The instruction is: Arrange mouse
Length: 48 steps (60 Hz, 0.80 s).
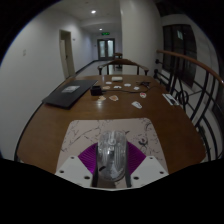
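A pale grey, glossy mouse [110,155] stands on end between my gripper's fingers. My gripper [110,180] is shut on the mouse, with a dark finger pressing on each side and the purple pads [88,160] showing beside it. Under and just ahead of the fingers lies a white mat [85,132] with faint markings, on a brown wooden table [50,125]. The mouse's lower end is hidden behind the gripper body.
A dark laptop [64,96] lies at the table's far left. Several small items lie beyond the mat, among them a dark cup-like thing [97,91] and white pieces [136,103] [169,100]. A railing [190,75] runs along the right; a corridor lies beyond.
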Each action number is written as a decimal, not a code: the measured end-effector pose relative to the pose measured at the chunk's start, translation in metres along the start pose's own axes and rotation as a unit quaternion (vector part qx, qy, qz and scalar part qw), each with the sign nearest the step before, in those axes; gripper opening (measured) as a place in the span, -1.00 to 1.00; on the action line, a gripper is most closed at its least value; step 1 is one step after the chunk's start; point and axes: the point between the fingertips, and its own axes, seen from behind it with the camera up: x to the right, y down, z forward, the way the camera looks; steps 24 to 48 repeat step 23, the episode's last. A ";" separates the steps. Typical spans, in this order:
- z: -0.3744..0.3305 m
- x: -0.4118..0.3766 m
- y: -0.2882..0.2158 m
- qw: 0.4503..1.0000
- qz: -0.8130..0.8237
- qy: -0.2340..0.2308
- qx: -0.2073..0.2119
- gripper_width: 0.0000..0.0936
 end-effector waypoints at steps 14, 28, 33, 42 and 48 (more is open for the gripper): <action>-0.025 0.001 0.006 0.999 -0.018 -0.036 -0.015 0.85; -0.079 0.011 0.010 0.998 -0.008 -0.066 0.002 0.83; -0.079 0.011 0.010 0.998 -0.008 -0.066 0.002 0.83; -0.079 0.011 0.010 0.998 -0.008 -0.066 0.002 0.83; -0.079 0.011 0.010 0.998 -0.008 -0.066 0.002 0.83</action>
